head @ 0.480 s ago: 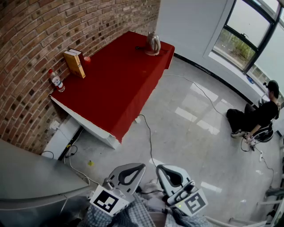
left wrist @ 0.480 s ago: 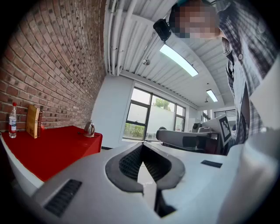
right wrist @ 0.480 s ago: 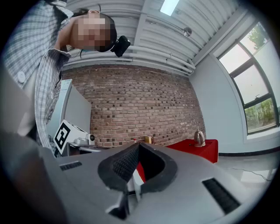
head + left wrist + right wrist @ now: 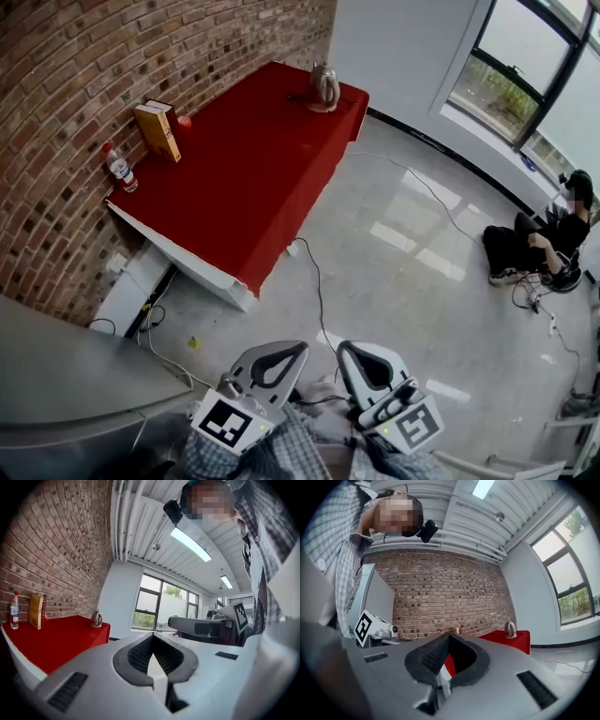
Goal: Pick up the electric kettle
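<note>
The silver electric kettle (image 4: 323,87) at the far end of the red-clothed table (image 4: 244,187) is too small to show its base or lid clearly. A small red round thing (image 4: 185,123) is partly hidden behind the upright yellow-brown box (image 4: 157,132). The label on the clear plastic bottle (image 4: 119,171) cannot be read. The left and bottom edges cut off the grey flat surface (image 4: 66,375).
</note>
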Demonstrator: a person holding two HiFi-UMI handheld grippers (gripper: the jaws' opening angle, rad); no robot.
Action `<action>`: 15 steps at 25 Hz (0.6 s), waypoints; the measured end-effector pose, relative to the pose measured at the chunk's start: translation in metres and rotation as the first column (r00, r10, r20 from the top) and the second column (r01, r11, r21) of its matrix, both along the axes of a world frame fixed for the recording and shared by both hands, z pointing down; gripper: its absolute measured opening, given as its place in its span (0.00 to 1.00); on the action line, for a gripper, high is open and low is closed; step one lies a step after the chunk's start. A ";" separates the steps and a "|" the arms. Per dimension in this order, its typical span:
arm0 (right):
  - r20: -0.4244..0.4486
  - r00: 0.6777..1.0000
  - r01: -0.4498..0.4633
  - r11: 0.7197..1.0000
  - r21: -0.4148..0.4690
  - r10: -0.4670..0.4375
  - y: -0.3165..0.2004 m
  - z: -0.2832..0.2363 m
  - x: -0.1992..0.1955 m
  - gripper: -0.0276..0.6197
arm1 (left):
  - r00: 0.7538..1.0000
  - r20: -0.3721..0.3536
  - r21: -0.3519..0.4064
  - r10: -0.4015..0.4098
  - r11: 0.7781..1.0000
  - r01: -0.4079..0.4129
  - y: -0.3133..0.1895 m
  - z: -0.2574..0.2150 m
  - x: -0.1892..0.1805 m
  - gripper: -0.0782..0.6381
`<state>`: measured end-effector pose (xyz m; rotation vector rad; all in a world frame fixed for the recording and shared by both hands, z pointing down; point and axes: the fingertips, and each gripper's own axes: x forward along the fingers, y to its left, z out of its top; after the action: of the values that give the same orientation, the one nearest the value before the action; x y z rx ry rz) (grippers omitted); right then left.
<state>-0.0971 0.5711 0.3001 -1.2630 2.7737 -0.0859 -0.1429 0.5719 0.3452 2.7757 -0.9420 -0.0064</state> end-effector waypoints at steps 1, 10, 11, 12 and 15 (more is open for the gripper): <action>0.004 1.000 -0.012 1.000 -0.002 0.012 0.000 0.000 0.002 0.05 | 1.000 0.000 0.001 0.001 1.000 -0.001 0.000 0.000 -0.001 0.12; -0.017 0.995 -0.095 0.994 -0.046 0.094 0.001 0.010 0.009 0.05 | 1.000 -0.002 0.002 -0.012 1.000 0.012 0.004 0.000 -0.017 0.12; -0.010 0.995 -0.101 0.994 -0.049 0.101 0.002 0.010 0.008 0.05 | 1.000 -0.002 0.001 -0.015 1.000 0.015 0.004 0.000 -0.020 0.12; -0.012 0.994 -0.111 0.992 -0.056 0.110 0.003 0.012 0.009 0.05 | 1.000 -0.002 0.000 -0.018 1.000 0.018 0.004 0.000 -0.022 0.12; -0.012 0.991 -0.135 0.988 -0.077 0.134 0.004 0.017 0.014 0.05 | 1.000 0.000 0.002 -0.026 1.000 0.026 0.005 0.001 -0.026 0.12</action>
<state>-0.0831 0.5756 0.3176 -1.4677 2.7062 -0.1822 -0.1685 0.5769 0.3459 2.7648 -0.9790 -0.0113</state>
